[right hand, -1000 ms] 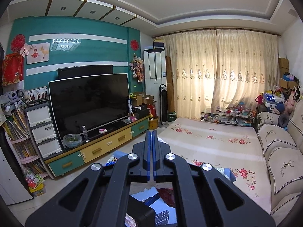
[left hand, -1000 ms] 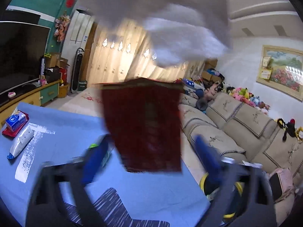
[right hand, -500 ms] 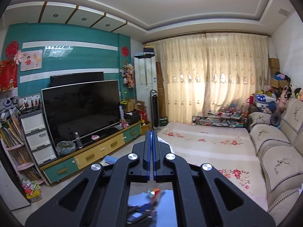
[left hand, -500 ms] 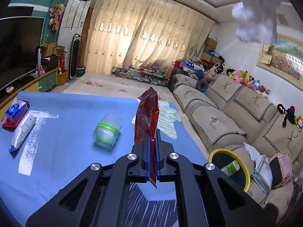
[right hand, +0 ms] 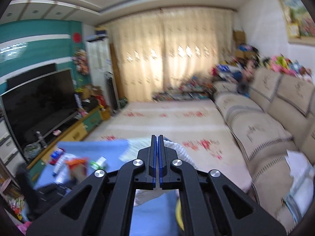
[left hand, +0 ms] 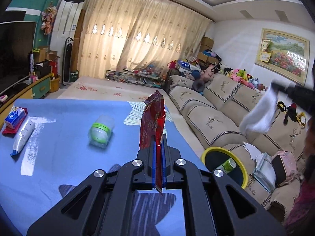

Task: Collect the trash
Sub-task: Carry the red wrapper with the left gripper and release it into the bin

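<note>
My left gripper (left hand: 157, 137) is shut on a red foil wrapper (left hand: 152, 122) that stands up between the fingers, above the blue table (left hand: 59, 137). A yellow-rimmed black bin (left hand: 214, 153) with a green-capped bottle inside sits just right of the table edge. My right gripper (right hand: 158, 137) is shut on a white tissue (right hand: 173, 147) that hangs below its fingers; in the left wrist view that tissue (left hand: 259, 114) dangles at the far right, above the sofa and up-right of the bin. A clear cup with a green band (left hand: 100, 130) lies on the table.
A white tube (left hand: 23, 135) and a blue-white pack on a red tray (left hand: 14, 116) lie at the table's left. A striped white sheet (left hand: 135, 116) lies at the far edge. A beige sofa (left hand: 216, 118) with papers and a pink bag is right.
The left gripper closed on the red wrapper and now holds it steady. The right gripper swung the white tissue from above the left camera down to the right, over the sofa side.
</note>
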{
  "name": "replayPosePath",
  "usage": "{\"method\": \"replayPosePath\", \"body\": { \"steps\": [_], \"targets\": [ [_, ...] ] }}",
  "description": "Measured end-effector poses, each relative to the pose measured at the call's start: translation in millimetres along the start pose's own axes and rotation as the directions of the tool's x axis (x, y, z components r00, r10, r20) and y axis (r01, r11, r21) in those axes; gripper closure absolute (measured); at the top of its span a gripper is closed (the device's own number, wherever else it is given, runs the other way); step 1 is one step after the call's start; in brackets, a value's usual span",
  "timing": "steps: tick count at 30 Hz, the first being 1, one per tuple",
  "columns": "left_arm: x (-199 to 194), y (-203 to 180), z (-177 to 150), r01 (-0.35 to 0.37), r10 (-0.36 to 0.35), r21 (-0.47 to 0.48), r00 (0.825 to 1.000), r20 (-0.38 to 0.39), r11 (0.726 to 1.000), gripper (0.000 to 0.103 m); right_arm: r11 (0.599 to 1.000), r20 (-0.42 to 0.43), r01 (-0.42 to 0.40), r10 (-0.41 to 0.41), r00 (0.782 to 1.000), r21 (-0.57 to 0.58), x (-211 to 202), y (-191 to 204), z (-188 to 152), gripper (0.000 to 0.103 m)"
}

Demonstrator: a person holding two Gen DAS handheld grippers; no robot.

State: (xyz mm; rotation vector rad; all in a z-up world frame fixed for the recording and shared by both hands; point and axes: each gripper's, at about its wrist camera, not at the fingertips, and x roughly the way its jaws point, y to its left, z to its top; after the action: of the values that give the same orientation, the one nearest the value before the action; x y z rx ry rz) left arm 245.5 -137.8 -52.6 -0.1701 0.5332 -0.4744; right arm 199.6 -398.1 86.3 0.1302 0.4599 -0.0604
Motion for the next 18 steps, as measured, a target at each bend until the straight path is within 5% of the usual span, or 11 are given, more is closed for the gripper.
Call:
{"method": "replayPosePath", "body": {
  "steps": [6, 8, 9, 10, 18],
  "targets": [
    [6.9, -23.8, 0.4, 0.032, -0.031, 0.025, 0.999, -0.035, 0.999, 0.098, 0.990, -0.178, 0.127, -0.113, 0.978, 0.065, 57.5, -63.4, -52.6, 0.100],
    [10.5, -34.0, 2.6, 0.045, -0.043, 0.037, 0.998, -0.047, 0.998, 0.098, 0.980, -0.214, 0.177, -0.156, 0.964, 0.085, 71.1, -80.3, -67.1, 0.086],
    [12.1, -39.6, 3.1, 0.054, -0.051, 0.044, 0.997, -0.055, 0.998, 0.098, 0.976, -0.223, 0.194, -0.167, 0.960, 0.103, 74.8, -89.4, -74.3, 0.072],
    [13.6, -45.1, 3.4, 0.062, -0.058, 0.054, 0.996, -0.061, 0.997, 0.098, 0.973, -0.224, 0.196, -0.166, 0.960, 0.119, 76.4, -95.5, -78.8, 0.068],
    [37.5, -102.8, 7.5, 0.140, -0.121, 0.148, 0.984, -0.129, 0.979, 0.098, 0.963, -0.166, 0.179, -0.147, 0.975, 0.203, 37.5, -119.2, -114.6, 0.057]
  ]
}}
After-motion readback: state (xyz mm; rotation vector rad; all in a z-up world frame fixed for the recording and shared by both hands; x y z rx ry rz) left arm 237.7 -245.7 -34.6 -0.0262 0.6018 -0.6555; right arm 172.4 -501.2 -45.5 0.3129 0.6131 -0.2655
